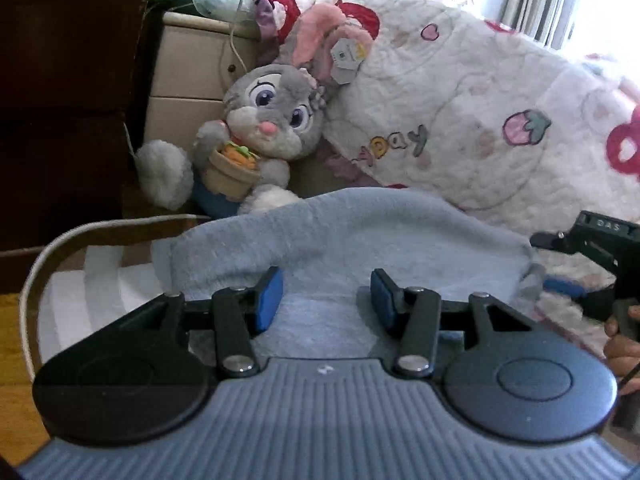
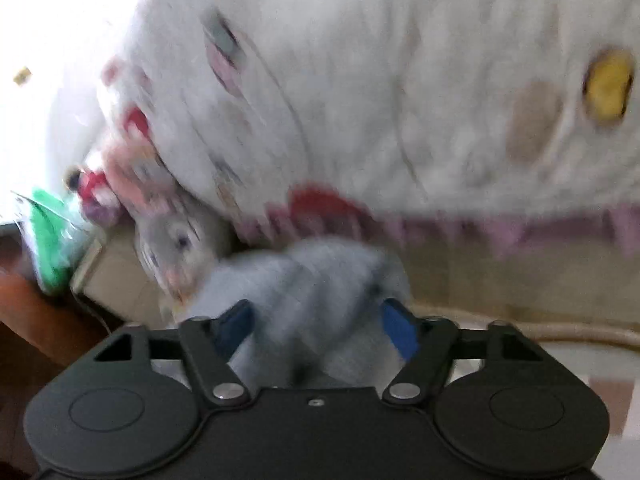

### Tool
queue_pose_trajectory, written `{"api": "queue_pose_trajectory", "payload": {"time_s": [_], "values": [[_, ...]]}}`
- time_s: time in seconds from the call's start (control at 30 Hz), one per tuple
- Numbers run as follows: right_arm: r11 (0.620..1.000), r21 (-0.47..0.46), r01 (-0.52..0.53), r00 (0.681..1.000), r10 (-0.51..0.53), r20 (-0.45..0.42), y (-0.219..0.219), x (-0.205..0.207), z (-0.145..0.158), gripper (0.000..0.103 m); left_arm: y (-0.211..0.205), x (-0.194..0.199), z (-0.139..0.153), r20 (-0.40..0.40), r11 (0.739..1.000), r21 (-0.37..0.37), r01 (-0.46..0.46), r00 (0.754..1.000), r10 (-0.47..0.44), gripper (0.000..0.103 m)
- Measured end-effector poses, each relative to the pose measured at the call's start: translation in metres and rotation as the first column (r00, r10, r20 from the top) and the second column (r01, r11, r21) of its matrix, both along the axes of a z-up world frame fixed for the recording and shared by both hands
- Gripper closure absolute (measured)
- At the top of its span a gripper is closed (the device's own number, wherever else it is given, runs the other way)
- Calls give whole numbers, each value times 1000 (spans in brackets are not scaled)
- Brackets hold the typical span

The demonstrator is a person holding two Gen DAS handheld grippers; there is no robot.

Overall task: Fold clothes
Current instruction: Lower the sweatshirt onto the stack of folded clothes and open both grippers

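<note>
One blue garment (image 1: 344, 240), one plush rabbit (image 1: 256, 120), one quilt (image 1: 460, 100), two claws.

Light blue fleecy garment (image 1: 344, 236) — soft, fuzzy, lying mostly flat with a rounded far edge humped up, on striped white surface; right corner bunched. Right wrist view blurred — same blue cloth (image 2: 304, 280) bunched.

Striped rug (image 1: 100, 276) (corded edge) bears blue garment (image 1: 344, 236).
</note>
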State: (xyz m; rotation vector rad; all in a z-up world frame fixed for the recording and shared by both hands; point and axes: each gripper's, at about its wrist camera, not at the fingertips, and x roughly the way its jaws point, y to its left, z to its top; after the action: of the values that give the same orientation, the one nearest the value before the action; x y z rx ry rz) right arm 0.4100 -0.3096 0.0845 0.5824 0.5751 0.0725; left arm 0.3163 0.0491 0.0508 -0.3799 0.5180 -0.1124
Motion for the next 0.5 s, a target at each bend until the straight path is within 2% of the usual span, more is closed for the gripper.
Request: {"api": "queue_pose_trajectory", "payload": {"time_s": [0.03,0.07,0.13,0.17,0.23,0.3,0.33,0.37,0.4,0.43,0.47,0.5], "values": [[996,-92,-3,998,9,59,12,-6,12,41,3,1,-1,4,1000,-20,17,1000,-17,52],[984,-175,-44,991,66,118,27,-11,23,41,5,4,-2,8,999,-37,39,999,-39,52],[929,-331,-167,945,246,215,58,-17,40,41,13,7,-5,17,993,-89,76,997,-74,52],[900,-358,-250,915,340,216,71,-16,45,40,17,8,-6,22,989,-117,91,996,-89,52],[834,-356,-421,855,496,151,95,-4,45,39,23,6,-7,29,981,-154,115,993,-112,52],[756,-400,-518,815,579,39,124,12,38,36,23,5,-6,30,983,-141,116,993,-112,52],[719,-430,-546,804,593,-29,138,21,32,36,23,4,-6,30,984,-134,116,993,-113,52],[684,-466,-561,802,588,-104,151,32,23,37,22,4,-6,31,985,-127,116,993,-113,52],[646,-499,-577,798,576,-177,164,42,15,31,22,3,-5,31,986,-121,116,993,-113,52],[628,-534,-566,808,553,-205,173,49,9,24,22,2,-5,31,987,-114,117,993,-114,52],[633,-562,-533,828,527,-191,176,53,9,18,22,2,-5,31,987,-110,117,993,-114,52],[661,-574,-484,858,485,-165,171,55,11,18,23,1,-5,33,986,-114,118,993,-115,52]]}}
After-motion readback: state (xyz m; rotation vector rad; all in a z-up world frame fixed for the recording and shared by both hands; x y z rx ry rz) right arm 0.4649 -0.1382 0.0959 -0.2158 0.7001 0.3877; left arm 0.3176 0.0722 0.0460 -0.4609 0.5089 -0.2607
